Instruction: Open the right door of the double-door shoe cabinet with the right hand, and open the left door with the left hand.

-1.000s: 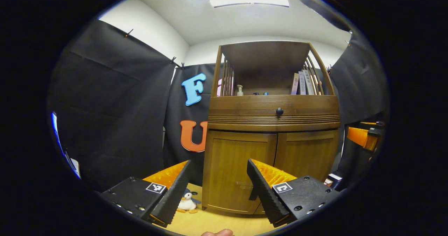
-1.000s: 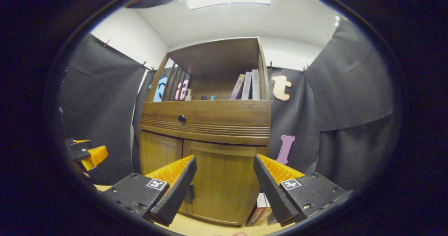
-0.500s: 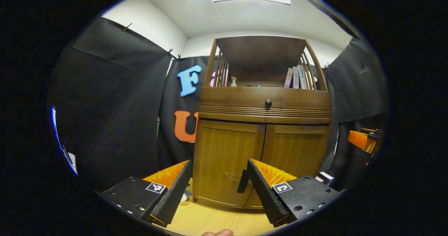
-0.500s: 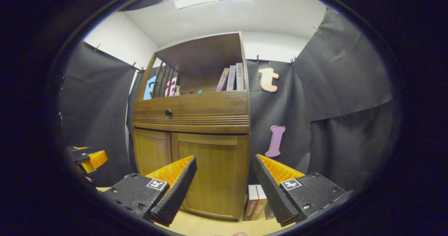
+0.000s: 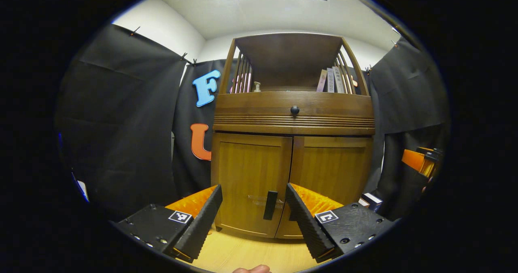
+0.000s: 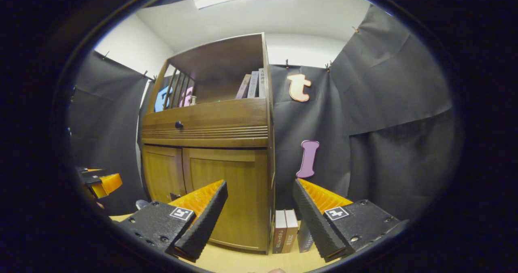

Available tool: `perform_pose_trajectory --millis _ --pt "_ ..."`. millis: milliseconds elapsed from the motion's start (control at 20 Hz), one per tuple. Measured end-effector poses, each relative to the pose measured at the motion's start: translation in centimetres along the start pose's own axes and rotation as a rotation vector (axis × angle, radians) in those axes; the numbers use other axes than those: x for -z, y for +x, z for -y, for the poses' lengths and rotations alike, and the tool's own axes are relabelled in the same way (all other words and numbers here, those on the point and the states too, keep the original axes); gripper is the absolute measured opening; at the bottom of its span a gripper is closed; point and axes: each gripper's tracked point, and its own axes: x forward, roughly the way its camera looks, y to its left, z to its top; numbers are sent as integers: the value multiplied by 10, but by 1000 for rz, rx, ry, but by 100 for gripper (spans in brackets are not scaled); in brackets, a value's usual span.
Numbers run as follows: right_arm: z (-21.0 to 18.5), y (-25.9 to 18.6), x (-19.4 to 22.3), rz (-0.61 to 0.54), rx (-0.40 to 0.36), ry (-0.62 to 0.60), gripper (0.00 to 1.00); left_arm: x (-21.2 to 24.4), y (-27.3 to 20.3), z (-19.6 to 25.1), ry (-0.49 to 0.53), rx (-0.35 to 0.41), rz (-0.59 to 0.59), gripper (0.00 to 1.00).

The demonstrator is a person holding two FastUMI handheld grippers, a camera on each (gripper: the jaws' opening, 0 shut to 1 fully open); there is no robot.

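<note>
the shoe cabinet is brown wood with a smooth, faintly glossy finish; its drawer knob looks dark and shiny; the floor is pale wood.

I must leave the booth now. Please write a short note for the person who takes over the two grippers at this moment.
Left gripper: open, holding nothing, aimed at the left door with its dark handle between the fingers, not touching.
Right gripper: open, holding nothing, pointed at the right door's outer edge and the books on the floor.
Shoe cabinet: both doors shut.
Done: nothing.
Left: open the right door with the right gripper, then the left door with the left.
</note>
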Motion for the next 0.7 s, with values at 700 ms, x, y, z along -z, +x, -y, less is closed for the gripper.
perform_pose_trajectory --millis 700 --pt "-92 16 -3 -22 -78 -42 100 -48 20 -55 26 -36 52 95"
